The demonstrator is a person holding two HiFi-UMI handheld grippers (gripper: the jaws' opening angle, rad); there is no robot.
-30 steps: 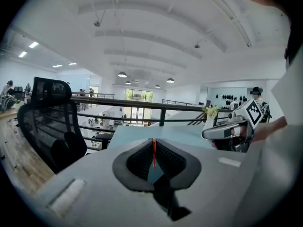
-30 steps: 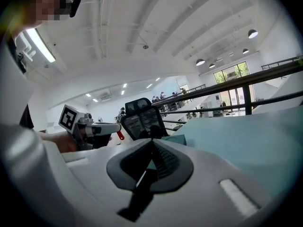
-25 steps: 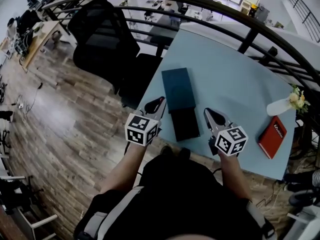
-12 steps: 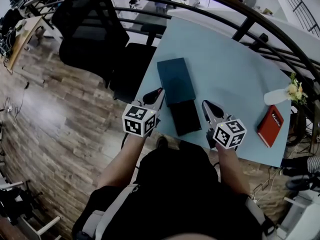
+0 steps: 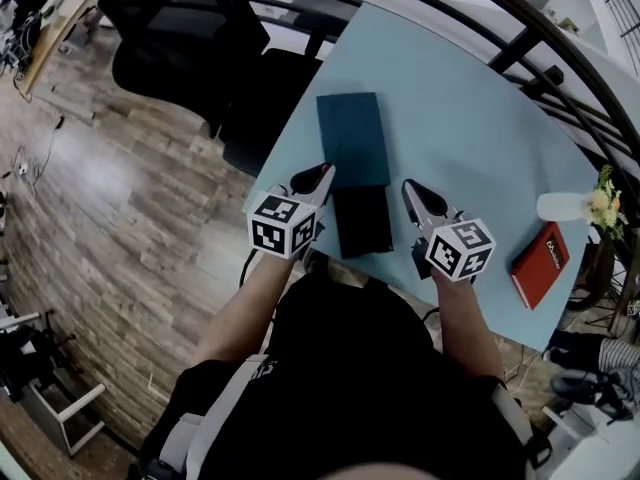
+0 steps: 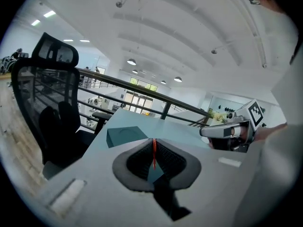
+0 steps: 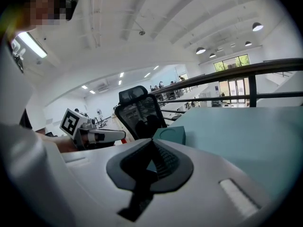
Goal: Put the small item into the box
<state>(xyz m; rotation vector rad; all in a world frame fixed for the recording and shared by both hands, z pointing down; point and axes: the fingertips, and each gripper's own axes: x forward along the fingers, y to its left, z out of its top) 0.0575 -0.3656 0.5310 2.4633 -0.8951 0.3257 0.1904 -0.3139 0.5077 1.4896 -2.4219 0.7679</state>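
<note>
Head view: the teal box (image 5: 352, 138) lies on the table (image 5: 460, 118) just ahead of both grippers. A black box (image 5: 362, 220) abuts its near end, between the left gripper (image 5: 318, 178) and right gripper (image 5: 412, 190). A book (image 5: 541, 265) and vase (image 5: 570, 206) sit far right, and a chair (image 5: 190, 28) stands off the left edge.
Left gripper view: the jaws pinch a thin red strip (image 6: 153, 151), with the teal box ahead-left.
Right gripper view: the jaws are together with nothing between them, and the teal box is just ahead.

Left gripper (image 6: 153, 150) closed, teal box (image 6: 127, 135) ahead, office chair (image 6: 51, 110) left
</note>
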